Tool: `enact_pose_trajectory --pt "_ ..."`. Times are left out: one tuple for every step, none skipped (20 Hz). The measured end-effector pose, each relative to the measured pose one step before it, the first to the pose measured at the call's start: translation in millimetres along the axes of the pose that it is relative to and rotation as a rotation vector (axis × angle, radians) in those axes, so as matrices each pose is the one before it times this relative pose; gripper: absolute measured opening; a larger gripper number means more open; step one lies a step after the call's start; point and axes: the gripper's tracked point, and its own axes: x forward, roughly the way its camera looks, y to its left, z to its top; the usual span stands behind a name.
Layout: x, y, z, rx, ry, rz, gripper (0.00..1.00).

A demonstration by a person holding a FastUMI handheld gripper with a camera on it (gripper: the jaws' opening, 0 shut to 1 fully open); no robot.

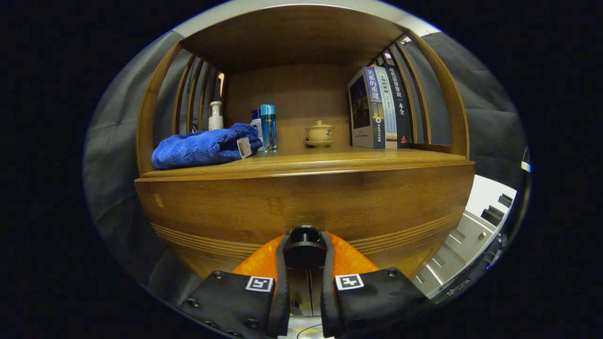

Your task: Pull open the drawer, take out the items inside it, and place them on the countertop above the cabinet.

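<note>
- Round dark drawer knob (305, 234) sits clamped between the gripper (304, 249) fingers, both pressing its sides.
- Wooden drawer front (301, 202), smooth with grooved lines, is just beyond.
- Above, the countertop (330, 157) holds a plush blue towel (202, 147), clear blue bottle (268, 127), lidded ceramic cup (319, 133) and upright books (379, 108).

Drawer front (301, 202): brown wood, smooth, satin sheen.
Knob (305, 242): round black, matt, held between the gripper (305, 254) fingers.
Towel (202, 147): blue cloth, plush.
Bottle (268, 127): clear blue plastic, glossy.
Lidded cup (319, 133): beige ceramic, glazed.
</note>
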Motion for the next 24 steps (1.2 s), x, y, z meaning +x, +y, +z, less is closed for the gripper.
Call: enact_pose_trajectory --pt "-5.69 -1.31 -0.42 -0.01015 -0.00225 -0.00346 0.35" --pt "-5.66 0.35 -1.61 0.00065 0.00383 0.00233 0.34" --pt "-7.31 1.68 -2.47 0.01173 0.00685 0.00329 0.34" --pt "-8.76 -0.3 -2.08 0.00832 0.00613 0.00329 0.35" --pt "-9.58 -1.3 -0.79 0.00021 0.00597 0.00202 0.34" --pt "-8.61 -0.7 -1.79 0.00018 0.00408 0.00044 0.34" --pt "-9.33 -0.19 -2.34 0.00644 0.00284 0.00056 0.34" --pt "-8.44 0.32 -1.32 0.00947 0.00487 0.00205 0.34" --pt "-8.67 0.07 -1.87 0.00865 0.00171 0.0027 0.34" --pt "-8.03 -0.09 -2.48 0.00218 -0.0004 -0.00048 0.34" --pt "-7.12 -1.18 -1.16 -0.00886 -0.0034 -0.0004 0.34" --pt "-6.26 0.73 -2.09 -0.01265 0.00171 0.00162 0.34" --pt "-6.01 0.65 -1.98 -0.00877 0.00117 0.00338 0.34" --pt "-7.61 -0.29 -2.49 -0.0009 0.00362 0.00285 0.34" --pt "-9.63 -1.83 -2.19 0.00411 0.00362 0.00396 0.34" --pt "-6.69 -0.62 -2.86 0.00243 0.00512 0.00217 0.34" --pt "-5.67 0.09 -0.98 -0.00038 0.00088 0.00205 0.34" --pt "-4.95 -0.3 -2.03 -0.00067 0.00533 0.00191 0.34" --pt "-4.84 -0.58 -1.34 0.00044 0.00409 0.00301 0.34" --pt "-4.26 -0.82 -1.85 0.00302 0.00591 0.0022 0.34" --pt "-2.96 0.26 -0.76 0.00361 0.00714 0.00169 0.34" --pt "-3.81 0.07 -0.93 0.00177 0.00545 0.00132 0.34" --pt "-3.74 -1.01 -1.13 0.00322 0.00629 -0.0001 0.34" --pt "-2.94 -0.76 -2.14 0.00287 0.00388 -0.00109 0.34"
